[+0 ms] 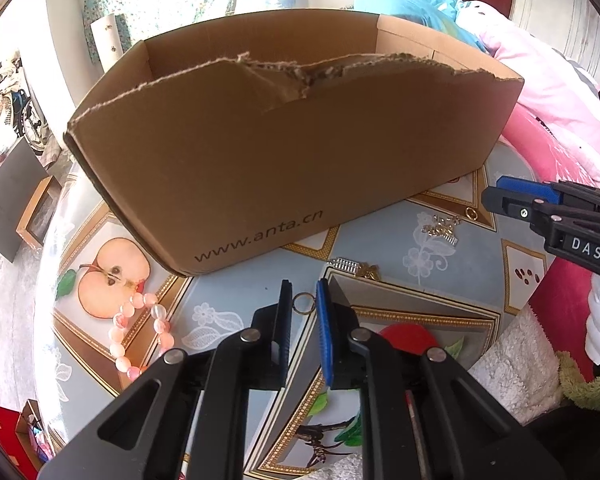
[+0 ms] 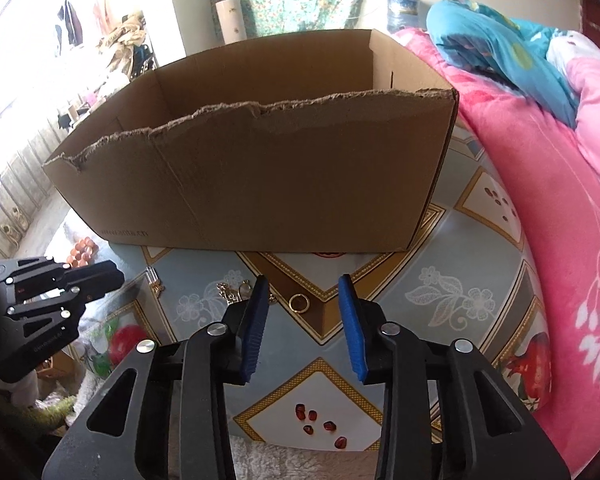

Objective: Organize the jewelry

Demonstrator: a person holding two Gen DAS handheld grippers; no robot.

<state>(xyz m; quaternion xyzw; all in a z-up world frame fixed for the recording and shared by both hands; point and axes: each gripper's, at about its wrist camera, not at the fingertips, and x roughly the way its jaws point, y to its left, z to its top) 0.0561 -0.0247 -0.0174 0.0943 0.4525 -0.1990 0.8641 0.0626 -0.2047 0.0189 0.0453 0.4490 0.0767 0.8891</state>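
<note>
The left gripper points down at the table with its jaws drawn nearly together around a thin ring, which sits right at the tips. The gap looks barely wider than the ring, so I cannot tell whether the pads are already pinching it or only framing it.

The right gripper is released, with its jaws well apart. A gold ring lies flat on the tablecloth just ahead of its tips, touching neither pad.

The cardboard box stands at twelve o'clock from both tools, open-topped, with a torn near wall. It is the likely place to put things. In the left view a pink bead bracelet lies at nine o'clock from the left tool, and a tangle of small chains lies at two o'clock.

Both rings should be very light, rigid and smooth. They are small against the ribbed pads, so they could easily squirt out or tip if pinched off-centre. The best hold is across the full width, with the pads on opposite sides of the band and the tips close to the cloth. The lift should go straight up before carrying them over the torn edge. The bracelet would be heavier and floppy and is best taken across a few beads.
</note>
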